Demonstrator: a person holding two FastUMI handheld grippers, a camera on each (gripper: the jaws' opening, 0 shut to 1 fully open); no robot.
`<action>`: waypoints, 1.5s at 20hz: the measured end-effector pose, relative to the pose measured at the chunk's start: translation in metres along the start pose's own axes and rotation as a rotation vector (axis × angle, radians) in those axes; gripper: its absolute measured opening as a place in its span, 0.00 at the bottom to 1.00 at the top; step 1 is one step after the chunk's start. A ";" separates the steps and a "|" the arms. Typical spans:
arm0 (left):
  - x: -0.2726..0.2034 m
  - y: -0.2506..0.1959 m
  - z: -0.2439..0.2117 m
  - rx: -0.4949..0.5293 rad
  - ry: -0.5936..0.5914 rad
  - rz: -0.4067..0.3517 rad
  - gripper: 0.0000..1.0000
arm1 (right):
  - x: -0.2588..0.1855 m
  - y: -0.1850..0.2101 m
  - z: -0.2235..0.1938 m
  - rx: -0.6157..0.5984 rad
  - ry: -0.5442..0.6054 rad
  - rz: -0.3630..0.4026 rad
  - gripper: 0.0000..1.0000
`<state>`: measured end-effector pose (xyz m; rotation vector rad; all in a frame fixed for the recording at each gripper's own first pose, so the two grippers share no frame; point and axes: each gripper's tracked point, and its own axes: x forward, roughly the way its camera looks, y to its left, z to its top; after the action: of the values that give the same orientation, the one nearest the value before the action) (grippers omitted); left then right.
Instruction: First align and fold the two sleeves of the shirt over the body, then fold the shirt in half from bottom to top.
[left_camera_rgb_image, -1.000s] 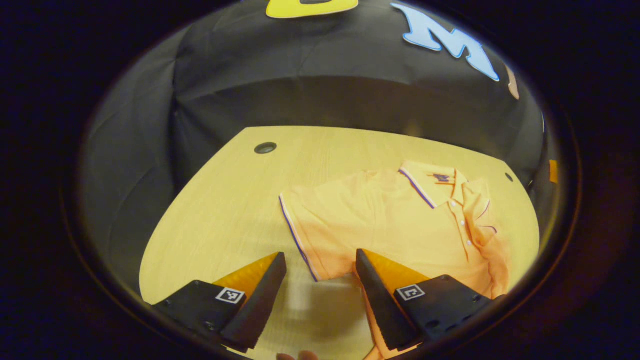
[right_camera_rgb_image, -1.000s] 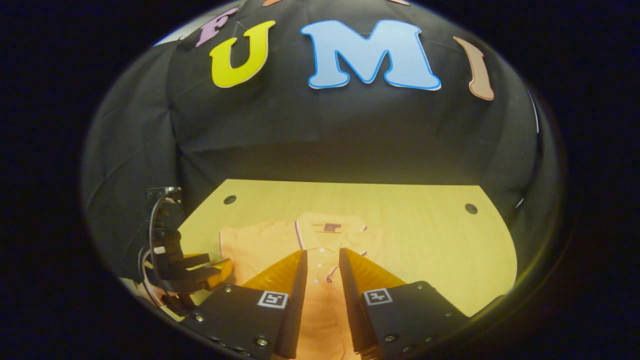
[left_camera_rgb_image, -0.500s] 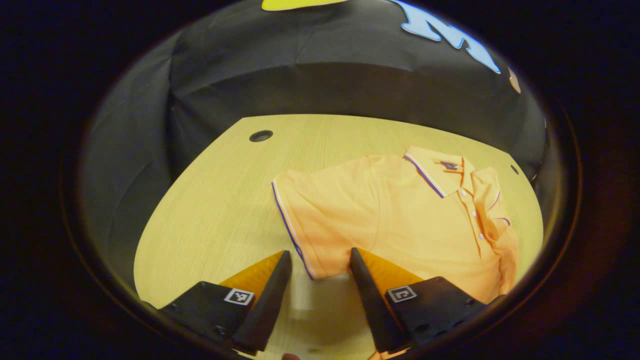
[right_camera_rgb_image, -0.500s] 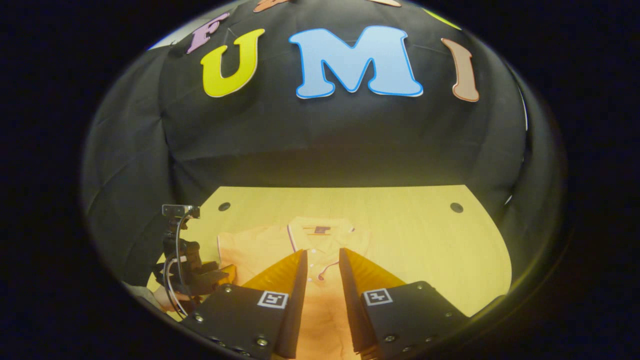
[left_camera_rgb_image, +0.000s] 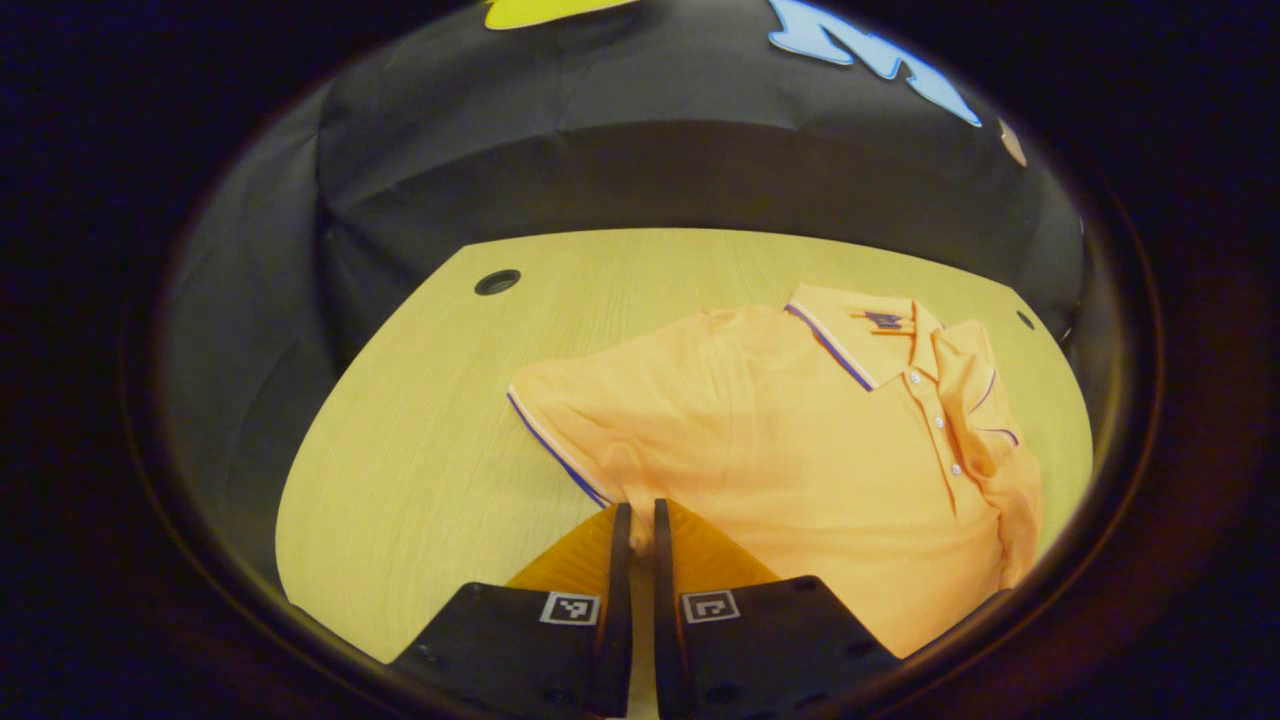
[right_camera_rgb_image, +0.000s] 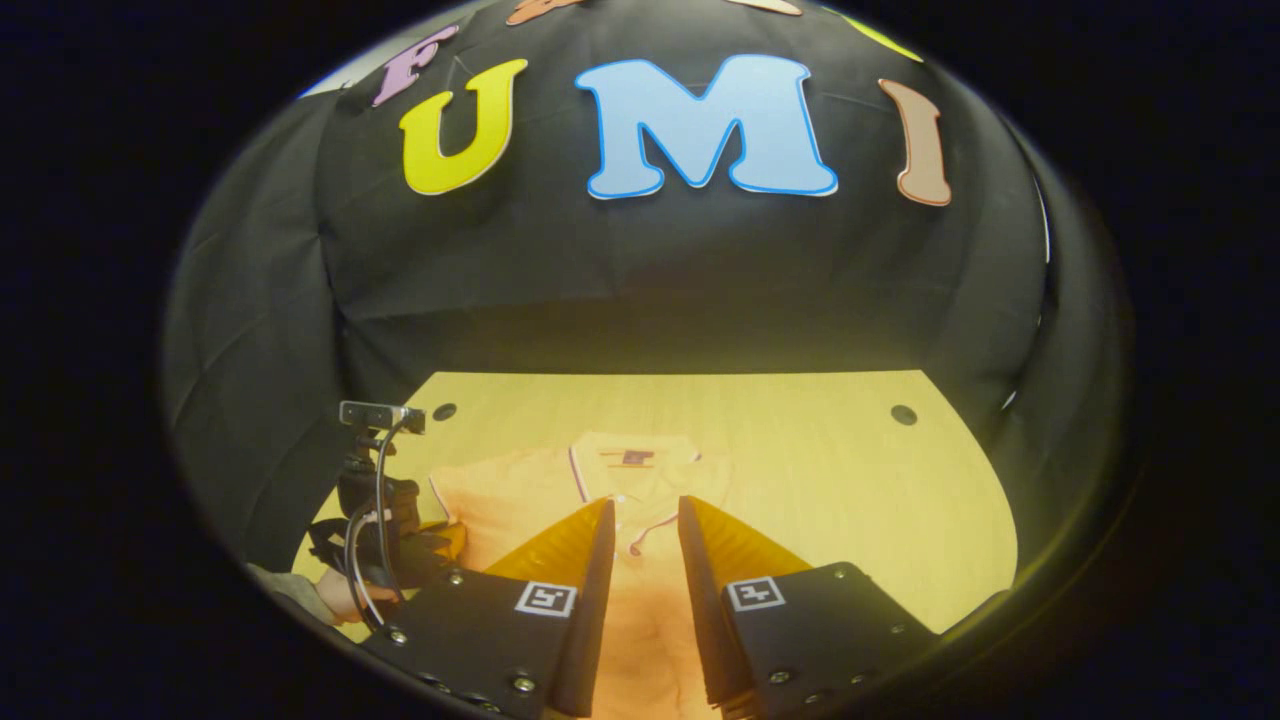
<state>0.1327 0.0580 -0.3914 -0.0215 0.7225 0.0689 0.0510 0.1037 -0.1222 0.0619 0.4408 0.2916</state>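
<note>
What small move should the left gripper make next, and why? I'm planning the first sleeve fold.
Probably lift the left gripper slightly and carry the sleeve toward the buttons: its fingers look shut on the sleeve's corner, and the sleeve lies spread beside the body on the table, not yet folded.

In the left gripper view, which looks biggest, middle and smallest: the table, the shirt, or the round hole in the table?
1. Table, biggest.
2. Shirt, lying on the table.
3. Round hole, by far the smallest.
</note>
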 end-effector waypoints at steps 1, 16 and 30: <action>0.000 -0.001 0.001 0.010 0.003 0.004 0.16 | 0.000 -0.001 -0.001 0.000 0.001 -0.002 0.40; -0.044 -0.160 0.058 0.222 -0.136 -0.237 0.16 | -0.005 -0.028 -0.019 0.048 0.021 -0.049 0.40; -0.054 -0.175 0.038 0.175 -0.081 -0.265 0.77 | -0.013 -0.051 -0.044 0.090 0.057 -0.067 0.40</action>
<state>0.1295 -0.1176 -0.3284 0.0526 0.6376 -0.2459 0.0345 0.0514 -0.1626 0.1266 0.5114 0.2081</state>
